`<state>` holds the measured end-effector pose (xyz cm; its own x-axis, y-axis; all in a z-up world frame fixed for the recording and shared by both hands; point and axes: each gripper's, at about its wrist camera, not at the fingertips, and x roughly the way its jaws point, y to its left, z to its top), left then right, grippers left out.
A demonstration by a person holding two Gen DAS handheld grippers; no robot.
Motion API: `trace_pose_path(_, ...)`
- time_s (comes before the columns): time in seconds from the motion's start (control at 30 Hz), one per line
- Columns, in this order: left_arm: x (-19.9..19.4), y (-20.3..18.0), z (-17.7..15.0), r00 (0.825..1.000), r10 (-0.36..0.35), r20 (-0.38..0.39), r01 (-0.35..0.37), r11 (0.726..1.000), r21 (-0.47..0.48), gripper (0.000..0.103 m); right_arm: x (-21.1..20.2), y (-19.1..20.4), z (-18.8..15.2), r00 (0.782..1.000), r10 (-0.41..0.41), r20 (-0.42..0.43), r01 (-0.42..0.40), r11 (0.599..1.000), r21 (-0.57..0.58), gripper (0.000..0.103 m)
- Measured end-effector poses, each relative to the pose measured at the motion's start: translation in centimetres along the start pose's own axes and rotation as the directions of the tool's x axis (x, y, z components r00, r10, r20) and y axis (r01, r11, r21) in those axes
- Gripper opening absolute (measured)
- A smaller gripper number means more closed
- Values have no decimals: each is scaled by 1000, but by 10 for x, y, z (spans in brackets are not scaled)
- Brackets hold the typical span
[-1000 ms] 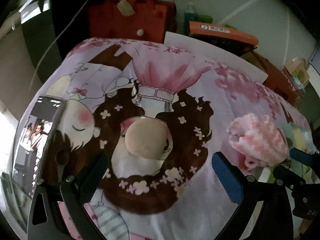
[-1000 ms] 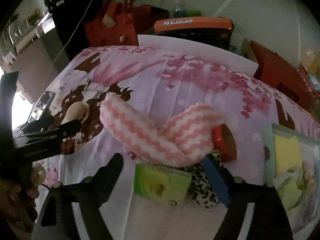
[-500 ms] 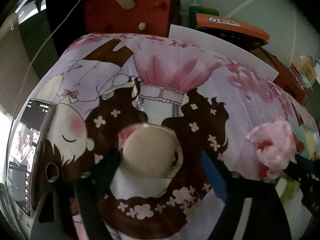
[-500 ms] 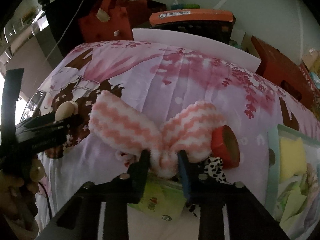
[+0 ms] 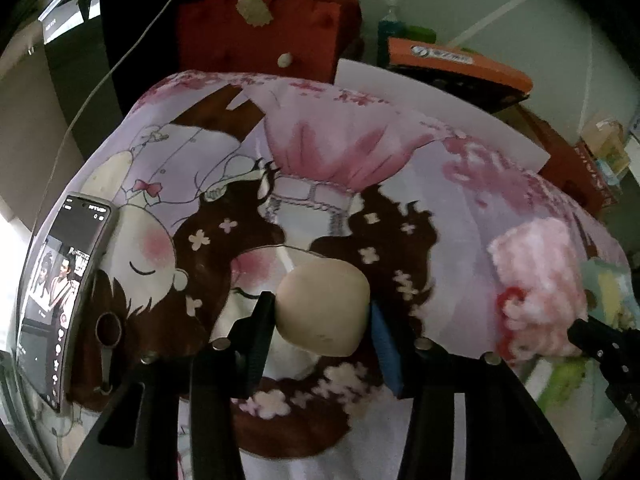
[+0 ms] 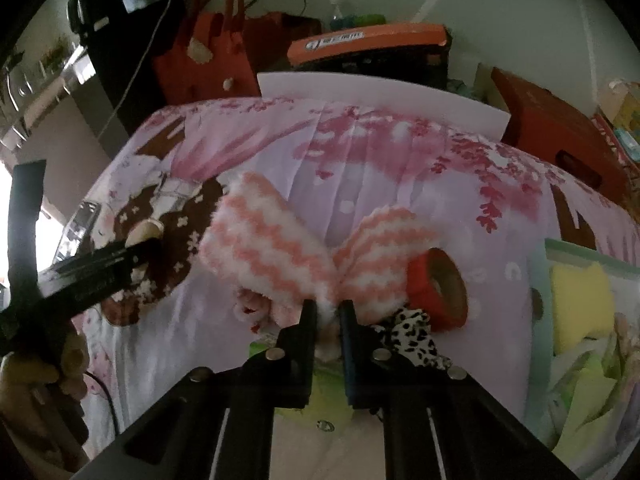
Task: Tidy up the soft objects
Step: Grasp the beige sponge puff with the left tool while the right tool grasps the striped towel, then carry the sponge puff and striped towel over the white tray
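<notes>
Left wrist view: the left gripper point(image 5: 322, 310), jaws closing, pressed both sides of a beige sponge point(image 5: 323, 307) at centre frame. Right wrist view: the right gripper point(image 6: 327, 314) pinched the striped cloth point(image 6: 316, 254) at lower centre.

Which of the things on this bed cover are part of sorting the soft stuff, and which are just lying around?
Part of the job:
- beige squishy pad, left gripper closing around it
- pink and white fuzzy cloth, right gripper pinching its middle
- leopard-print fabric

Lying about:
- phone
- red tape roll
- red handbag
- orange box
</notes>
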<state>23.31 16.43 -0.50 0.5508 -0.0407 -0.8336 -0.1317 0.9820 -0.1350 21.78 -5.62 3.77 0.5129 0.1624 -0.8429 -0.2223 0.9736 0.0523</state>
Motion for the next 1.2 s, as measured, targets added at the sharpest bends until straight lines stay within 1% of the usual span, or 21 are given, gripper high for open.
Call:
trace_pose_path(0.2,-29,-18,0,999,-32,36,32,999,6,48,-33,-7,3,998,6,63,-7,1000,14,11)
trace_pose_path(0.4,-67,-40,0,995,-62,76,60,998,28,48,-78,-13,3,990,13,143,-17,1000,26,10)
trace_pose_path(0.53,-91,-54,-5,993,-81,91,78,996,41,48,-104,-19,-3,984,12,180,-21,999,47,10)
trace_pose_path(0.77,-127,-84,-21,989,-110,101,102,991,84,48,-137,-36,-27,980,-2,198,-18,995,101,10)
trace_pose_path(1.2,-168,-136,-46,988,-121,98,103,980,171,48,-173,-81,-70,980,-25,196,-17,978,207,11)
